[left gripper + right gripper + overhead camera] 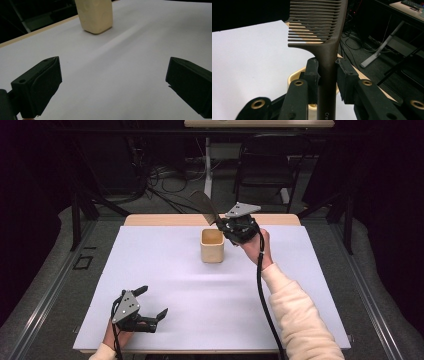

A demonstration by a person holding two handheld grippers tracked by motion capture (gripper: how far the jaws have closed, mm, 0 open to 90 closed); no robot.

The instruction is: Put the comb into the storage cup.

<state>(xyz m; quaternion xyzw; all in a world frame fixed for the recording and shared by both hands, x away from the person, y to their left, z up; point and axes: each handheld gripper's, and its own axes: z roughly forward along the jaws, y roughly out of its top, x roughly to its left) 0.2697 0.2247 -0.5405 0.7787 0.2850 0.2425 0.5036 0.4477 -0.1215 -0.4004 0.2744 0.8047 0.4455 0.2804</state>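
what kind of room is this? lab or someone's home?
Most likely a lab or recording studio: black curtains around the white-covered table, loose cables on the floor behind it, and an office chair.

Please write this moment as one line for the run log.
right gripper: shut on comb, above cup | left gripper: open, holding nothing, on table

So the left gripper (113,87) has its 2 black jaws spread wide apart, nothing between them, hovering low over the white table (120,65). Further off sits a cream-coloured cup (95,15), upright near the table's wooden edge, well apart from the jaws.
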